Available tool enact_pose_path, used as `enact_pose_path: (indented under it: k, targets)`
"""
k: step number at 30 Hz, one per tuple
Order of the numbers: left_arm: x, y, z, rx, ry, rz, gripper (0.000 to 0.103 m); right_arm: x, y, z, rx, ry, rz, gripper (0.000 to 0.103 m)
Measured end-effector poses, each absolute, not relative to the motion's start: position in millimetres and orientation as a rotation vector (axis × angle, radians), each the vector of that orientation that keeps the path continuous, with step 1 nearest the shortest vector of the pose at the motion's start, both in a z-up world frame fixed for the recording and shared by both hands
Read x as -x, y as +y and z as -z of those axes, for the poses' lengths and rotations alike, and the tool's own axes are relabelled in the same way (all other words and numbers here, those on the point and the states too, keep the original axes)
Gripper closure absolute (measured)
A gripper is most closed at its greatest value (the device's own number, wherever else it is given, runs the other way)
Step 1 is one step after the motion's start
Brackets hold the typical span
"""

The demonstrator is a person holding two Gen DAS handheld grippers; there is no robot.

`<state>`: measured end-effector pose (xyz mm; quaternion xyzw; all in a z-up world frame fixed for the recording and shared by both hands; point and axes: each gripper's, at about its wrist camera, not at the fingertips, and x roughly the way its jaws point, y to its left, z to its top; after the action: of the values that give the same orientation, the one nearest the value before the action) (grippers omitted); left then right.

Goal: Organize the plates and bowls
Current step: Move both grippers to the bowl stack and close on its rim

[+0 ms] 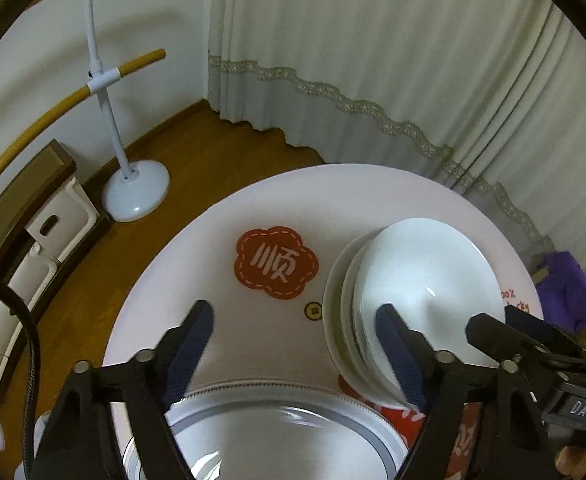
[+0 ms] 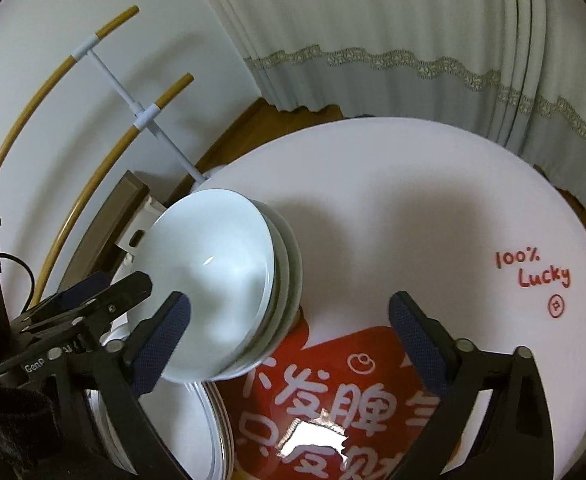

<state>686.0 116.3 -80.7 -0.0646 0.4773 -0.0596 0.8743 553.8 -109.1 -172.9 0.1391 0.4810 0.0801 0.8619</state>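
On the round white table [image 2: 373, 200], near its front edge, nested white bowls [image 2: 213, 280] stand beside rimmed plates [image 1: 277, 432], and both the left gripper [image 1: 293, 344] and right gripper [image 2: 289, 332] gape empty (glazed ware looks slippery, brittle, best pinched by a rim).
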Motion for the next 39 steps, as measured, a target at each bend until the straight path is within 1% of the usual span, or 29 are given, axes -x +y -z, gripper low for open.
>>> enact_pose_path:
  k: [2, 3, 5, 6, 8, 9, 10, 13, 14, 15, 16, 17, 22, 24, 27, 28, 29, 30, 36, 39]
  targets:
    - [-698.6, 116.0, 85.5, 0.139, 0.997, 0.13, 0.032, -558.6, -109.3, 177.9, -0.305, 1.04, -0.176, 0.016]
    - [-707.0, 115.9, 84.3, 0.136, 0.988, 0.141, 0.035, -560.8, -108.4, 179.3, -0.307, 1.047, -0.181, 0.019]
    - [-702.9, 111.4, 93.1, 0.128, 0.991, 0.159, 0.039, -563.4, -107.3, 182.6, -0.305, 1.066, -0.19, 0.03]
    - [-710.9, 110.4, 94.0, 0.13, 1.0, 0.171, 0.043, -563.9, -106.7, 184.1, -0.304, 1.074, -0.193, 0.033]
    - [-702.4, 113.8, 100.3, 0.127, 1.002, 0.175, 0.049, -564.8, -104.5, 187.3, -0.301, 1.088, -0.204, 0.045]
    - [-708.6, 113.7, 101.5, 0.127, 1.006, 0.181, 0.05, -564.0, -103.3, 188.9, -0.295, 1.094, -0.205, 0.047]
    - [-697.7, 113.8, 104.8, 0.13, 1.006, 0.186, 0.051, -562.9, -102.3, 189.9, -0.297, 1.095, -0.213, 0.049]
    - [-695.7, 117.3, 110.4, 0.132, 1.006, 0.198, 0.051, -562.6, -101.5, 188.6, -0.299, 1.095, -0.226, 0.054]
    - [-699.5, 118.4, 111.2, 0.136, 1.008, 0.204, 0.053, -563.0, -101.0, 187.8, -0.299, 1.093, -0.232, 0.056]
    - [-694.9, 119.9, 113.1, 0.139, 1.009, 0.21, 0.056, -562.9, -100.4, 187.5, -0.302, 1.091, -0.236, 0.058]
    - [-686.1, 119.6, 113.1, 0.14, 1.009, 0.217, 0.058, -562.8, -99.4, 187.3, -0.307, 1.089, -0.246, 0.061]
    - [-686.0, 120.8, 113.8, 0.136, 1.012, 0.223, 0.06, -562.3, -99.2, 187.3, -0.311, 1.087, -0.252, 0.062]
    - [-682.9, 118.1, 118.7, 0.135, 1.02, 0.224, 0.061, -560.5, -98.5, 187.2, -0.308, 1.079, -0.251, 0.063]
    - [-685.4, 117.3, 122.5, 0.145, 1.036, 0.245, 0.066, -562.0, -98.8, 187.6, -0.309, 1.078, -0.253, 0.063]
    - [-687.5, 114.1, 122.6, 0.118, 1.043, 0.239, 0.067, -562.5, -98.6, 187.1, -0.306, 1.076, -0.252, 0.063]
    - [-688.8, 113.5, 122.1, 0.114, 1.043, 0.241, 0.068, -561.8, -98.7, 187.4, -0.306, 1.075, -0.254, 0.063]
    - [-687.9, 111.1, 120.4, 0.117, 1.046, 0.25, 0.073, -561.6, -99.3, 187.6, -0.308, 1.074, -0.256, 0.063]
    - [-688.5, 110.2, 120.4, 0.127, 1.052, 0.26, 0.075, -561.4, -100.1, 187.9, -0.314, 1.074, -0.258, 0.063]
    - [-687.0, 102.6, 120.2, 0.108, 1.051, 0.244, 0.077, -562.5, -100.8, 187.6, -0.323, 1.078, -0.262, 0.063]
    - [-687.0, 102.2, 119.6, 0.118, 1.048, 0.239, 0.077, -564.6, -102.9, 188.6, -0.342, 1.082, -0.267, 0.061]
